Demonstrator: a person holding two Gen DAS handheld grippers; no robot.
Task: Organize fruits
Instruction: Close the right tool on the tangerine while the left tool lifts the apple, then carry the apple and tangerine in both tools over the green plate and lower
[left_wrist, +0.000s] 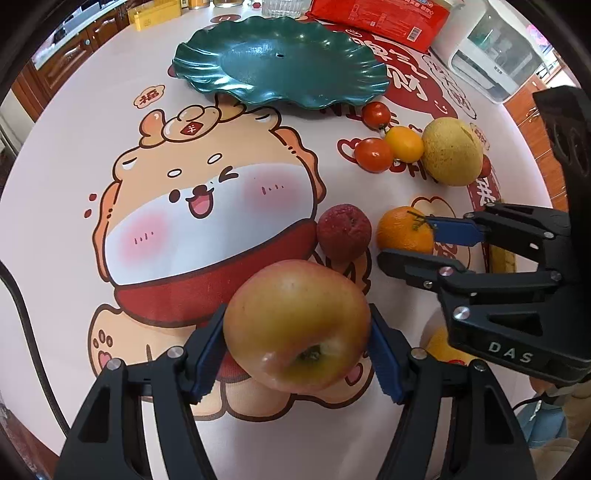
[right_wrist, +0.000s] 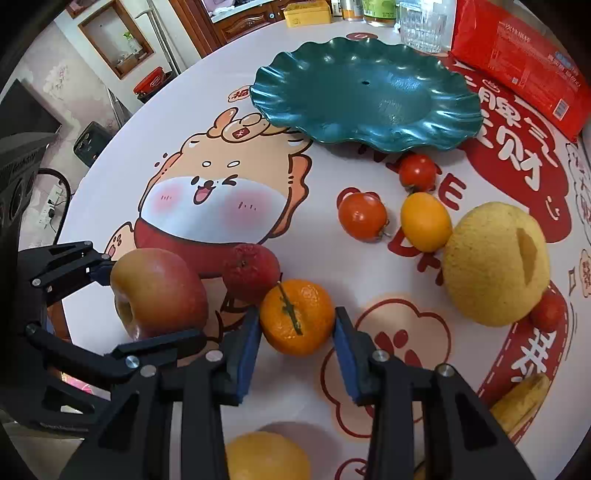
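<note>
The left gripper (left_wrist: 297, 347) is closed on a large red-yellow apple (left_wrist: 297, 325), its blue pads (left_wrist: 208, 354) pressed against the fruit's two sides and the stem hollow turned toward the camera; the apple appears raised off the cartoon-printed tablecloth (left_wrist: 74, 155), though how far cannot be told. The right gripper (right_wrist: 297, 339) is partly open around a mandarin orange (right_wrist: 297, 315) that sits on the cloth, its fingers (right_wrist: 245, 354) flanking the fruit; the left pad looks to be touching the peel, while a thin gap shows at the right pad, so it has no firm hold.

Just beyond the mandarin, up and to the left of the right gripper, lies a dark red wrinkled apple (right_wrist: 251, 271); ahead and to the right are two red tomatoes (right_wrist: 362, 217), the farther one (right_wrist: 417, 171) close to the plate, and a yellow-orange oval fruit (right_wrist: 424, 221) touching a large yellow pear (right_wrist: 495, 266) with a notch cut from its skin; a small red fruit (right_wrist: 548, 312) peeks from behind the pear; a banana (right_wrist: 521, 402) lies at the right edge; a yellow citrus (right_wrist: 266, 458) sits beneath the right gripper.

Far ahead of both grippers stands an empty dark green scalloped plate (left_wrist: 207, 62); behind it are a red packet (right_wrist: 517, 62), a clear glass (right_wrist: 424, 26) and a yellow box (right_wrist: 308, 14).
</note>
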